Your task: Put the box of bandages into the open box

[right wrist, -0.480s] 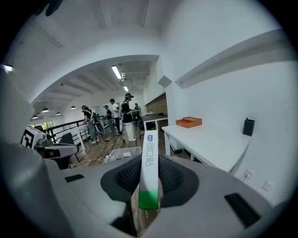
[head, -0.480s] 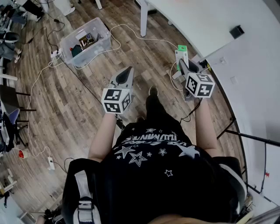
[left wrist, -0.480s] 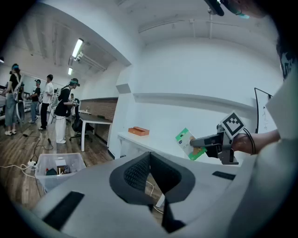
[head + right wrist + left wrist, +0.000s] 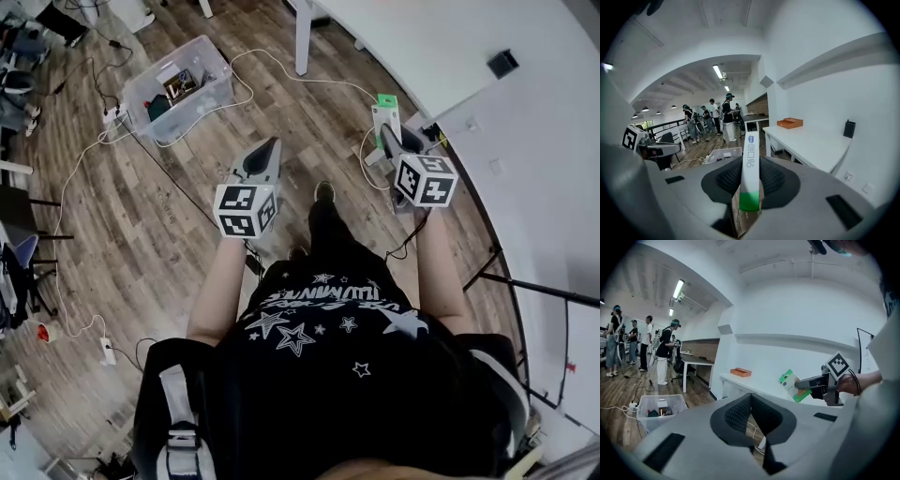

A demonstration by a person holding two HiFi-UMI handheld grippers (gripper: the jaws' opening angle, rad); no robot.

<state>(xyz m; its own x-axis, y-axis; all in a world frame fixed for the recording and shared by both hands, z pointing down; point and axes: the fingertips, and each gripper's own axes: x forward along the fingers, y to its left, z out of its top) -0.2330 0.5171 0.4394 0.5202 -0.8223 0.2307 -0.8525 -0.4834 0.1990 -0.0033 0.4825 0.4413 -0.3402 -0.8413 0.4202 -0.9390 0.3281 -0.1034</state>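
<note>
The box of bandages [image 4: 384, 112] is a slim white box with a green end. My right gripper [image 4: 387, 133] is shut on it, above the wooden floor near the white table [image 4: 422, 37]. In the right gripper view the box of bandages [image 4: 750, 168] stands edge-on between the pads of the right gripper [image 4: 751, 182]. The open box [image 4: 790, 123] is orange and lies far along the table [image 4: 811, 146]. My left gripper [image 4: 268, 152] is shut with nothing in it. The left gripper view has the left gripper [image 4: 751, 400], the bandage box [image 4: 791, 385] and the orange box [image 4: 740, 372].
A clear plastic bin [image 4: 178, 89] with odds and ends sits on the floor ahead to the left, with white cables [image 4: 281, 70] trailing round it. A black object [image 4: 849, 129] stands on the table by the wall. Several people [image 4: 663, 350] stand further back.
Both grippers have shifted slightly forward with the person. The right one still holds the box of bandages.
</note>
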